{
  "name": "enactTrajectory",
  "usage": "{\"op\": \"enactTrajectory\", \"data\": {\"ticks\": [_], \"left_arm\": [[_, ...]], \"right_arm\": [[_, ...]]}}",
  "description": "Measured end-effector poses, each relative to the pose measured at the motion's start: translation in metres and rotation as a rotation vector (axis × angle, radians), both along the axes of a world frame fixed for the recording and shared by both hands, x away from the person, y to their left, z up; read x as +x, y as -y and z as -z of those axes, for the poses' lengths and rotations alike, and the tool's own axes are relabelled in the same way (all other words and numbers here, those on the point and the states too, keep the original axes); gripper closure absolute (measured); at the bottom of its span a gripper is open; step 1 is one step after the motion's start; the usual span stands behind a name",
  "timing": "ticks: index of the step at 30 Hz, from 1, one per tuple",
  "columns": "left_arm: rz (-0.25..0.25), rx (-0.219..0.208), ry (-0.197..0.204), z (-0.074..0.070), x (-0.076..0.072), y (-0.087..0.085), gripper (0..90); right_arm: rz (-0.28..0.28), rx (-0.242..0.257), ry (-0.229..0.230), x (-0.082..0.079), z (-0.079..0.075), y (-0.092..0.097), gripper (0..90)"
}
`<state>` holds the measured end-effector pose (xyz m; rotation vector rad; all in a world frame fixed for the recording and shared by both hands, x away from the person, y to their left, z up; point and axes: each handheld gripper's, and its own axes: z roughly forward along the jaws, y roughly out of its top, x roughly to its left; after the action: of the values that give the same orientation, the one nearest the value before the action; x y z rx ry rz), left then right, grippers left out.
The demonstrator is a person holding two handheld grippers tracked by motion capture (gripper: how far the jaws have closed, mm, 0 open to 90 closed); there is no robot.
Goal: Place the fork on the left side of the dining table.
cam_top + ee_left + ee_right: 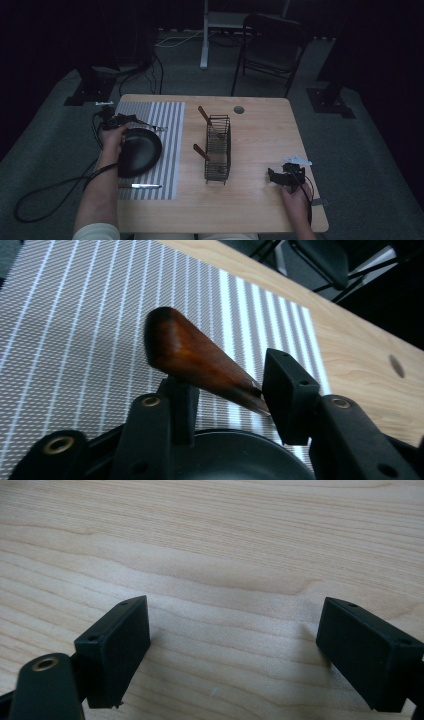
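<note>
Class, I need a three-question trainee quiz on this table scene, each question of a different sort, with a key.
1. True or false: the left tongs grip the pan's wooden handle.
2. The knife lies on: A) bare table B) striped mat C) wire rack.
3. Fill in: the right tongs are ____ above the table.

Key: 1 true; 2 B; 3 open.
</note>
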<state>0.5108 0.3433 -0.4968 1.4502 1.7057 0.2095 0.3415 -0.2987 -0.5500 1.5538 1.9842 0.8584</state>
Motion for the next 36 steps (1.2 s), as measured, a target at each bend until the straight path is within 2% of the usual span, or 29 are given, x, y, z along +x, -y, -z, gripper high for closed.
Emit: {"op": "enactTrajectory", "data": {"ticks": [4,9,12,14,16,20,27,32,35,36], "left_arm": [[0.0,-0.01,-0.028,0.004,0.003,-0.003,55.7],[-0.014,0.054,-0.057,0.006,0.005,-0.001,53.5],[-0.004,0.102,-0.085,0.008,0.006,0.001,54.3],[-0.021,0.098,-0.101,0.009,0.006,0.0,55.0],[-0.021,0.098,-0.101,0.009,0.006,0.0,55.0],[-0.051,0.085,-0.106,0.008,0.0,-0.006,55.0],[-0.046,0.096,-0.091,0.0,-0.007,-0.004,54.8],[-0.036,0.124,-0.085,-0.005,-0.017,0.0,54.8],[-0.035,0.149,-0.069,-0.009,-0.026,0.003,54.8],[-0.031,0.144,-0.066,-0.009,-0.029,0.004,54.8]], "right_arm": [[0.0,0.0,0.0,0.0,0.0,0.0,13.5],[0.0,0.0,0.0,0.0,0.0,0.0,13.6],[0.0,0.0,0.0,0.0,0.0,0.0,13.6],[0.0,0.0,0.0,0.0,0.0,0.0,13.6],[0.0,0.0,0.0,0.0,0.0,0.0,13.6],[0.0,0.0,0.0,0.0,0.0,0.0,13.6],[0.0,0.0,0.0,0.0,0.0,0.0,13.6],[0.0,0.0,0.0,0.0,0.0,0.0,13.6],[0.0,0.0,0.0,0.0,0.0,0.0,13.6],[0.0,0.0,0.0,0.0,0.0,0.0,13.6]]}}
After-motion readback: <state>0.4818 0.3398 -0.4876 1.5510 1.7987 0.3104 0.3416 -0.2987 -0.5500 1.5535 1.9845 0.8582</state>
